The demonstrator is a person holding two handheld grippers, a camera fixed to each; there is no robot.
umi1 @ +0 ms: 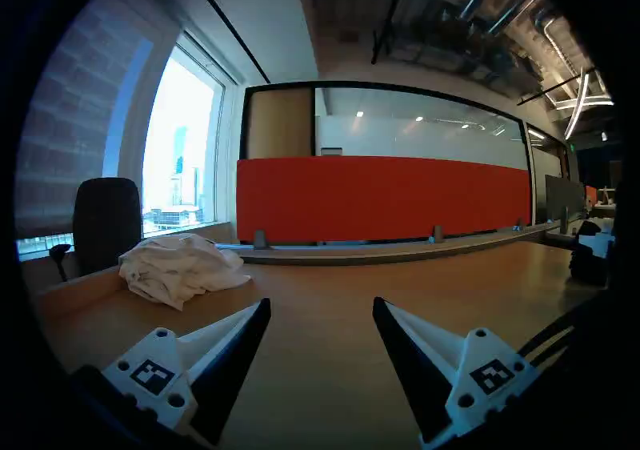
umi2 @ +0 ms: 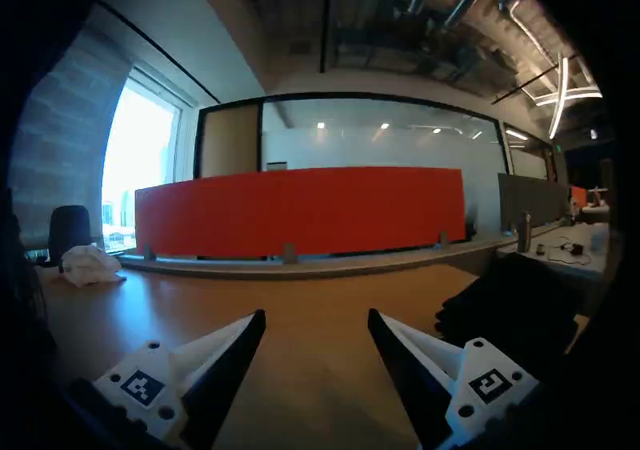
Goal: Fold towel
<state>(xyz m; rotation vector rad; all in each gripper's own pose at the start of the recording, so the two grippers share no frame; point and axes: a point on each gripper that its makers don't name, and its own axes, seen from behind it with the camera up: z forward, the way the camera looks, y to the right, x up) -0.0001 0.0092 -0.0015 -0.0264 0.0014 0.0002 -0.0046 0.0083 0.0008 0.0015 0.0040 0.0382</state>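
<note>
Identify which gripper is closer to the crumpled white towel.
The left gripper: the towel looks large just beyond its fingers, but small and distant from the right gripper.

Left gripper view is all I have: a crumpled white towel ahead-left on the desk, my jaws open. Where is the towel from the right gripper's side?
Observer: In the right gripper view the towel sits far off at the left edge of the desk.
Operator: Is the right gripper holding anything?
Observer: No. The right gripper points across bare wood, jaws open and empty.
Operator: Anything close to it?
Observer: A dark heap, possibly cloth, lies on the desk just beyond its right finger.
</note>
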